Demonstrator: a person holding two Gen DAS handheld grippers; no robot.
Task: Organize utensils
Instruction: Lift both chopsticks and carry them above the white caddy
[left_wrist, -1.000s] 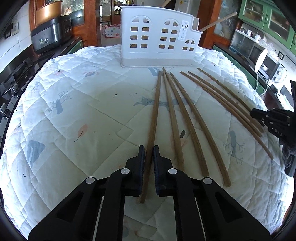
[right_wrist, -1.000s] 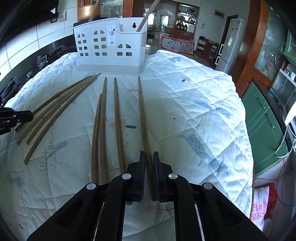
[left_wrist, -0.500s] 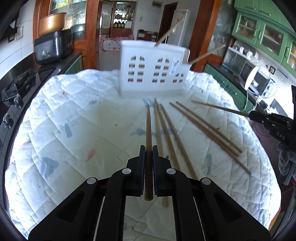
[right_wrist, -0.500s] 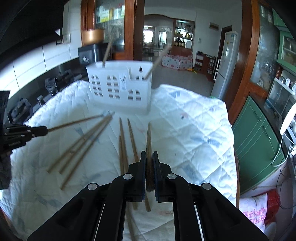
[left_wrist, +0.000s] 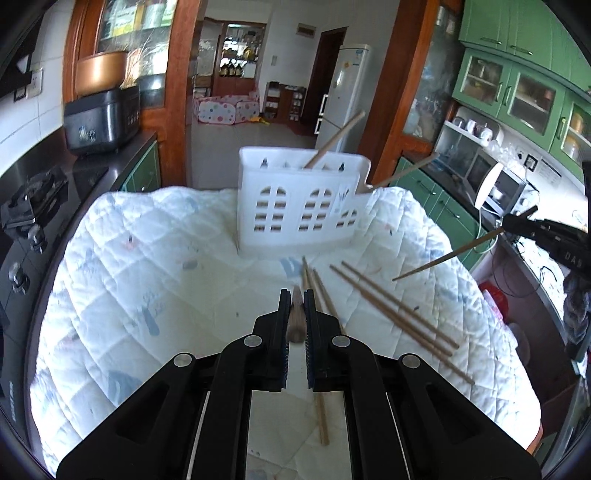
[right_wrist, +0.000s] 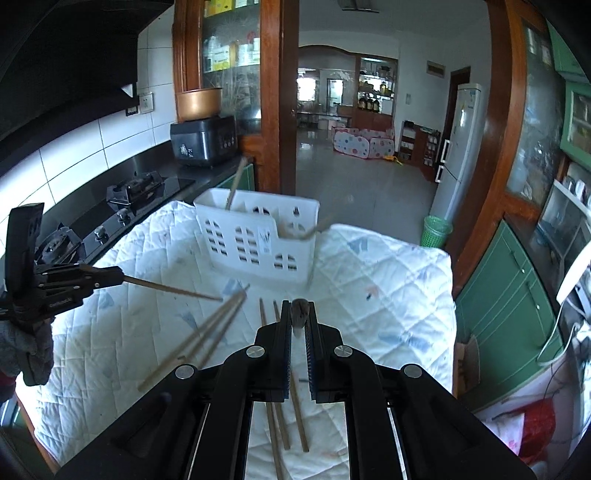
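**Operator:** Left wrist view first: my left gripper (left_wrist: 295, 317) is clamped on one brown wooden chopstick (left_wrist: 295, 321), lifted clear of the white quilted cloth (left_wrist: 147, 258) on the worktop. It points at the white perforated plastic utensil holder (left_wrist: 299, 206), still well apart.

**Partner:** Risk?

**Operator:** I hold it near its end, so it could pivot and hit the holder's rim.

**Partner:** Right wrist view?

**Operator:** My right gripper (right_wrist: 297, 321) is clamped on another chopstick (right_wrist: 298, 315). Loose chopsticks (right_wrist: 207, 339) lie below; both held sticks converging could cross or snag the ones leaning in the holder (right_wrist: 258, 240).
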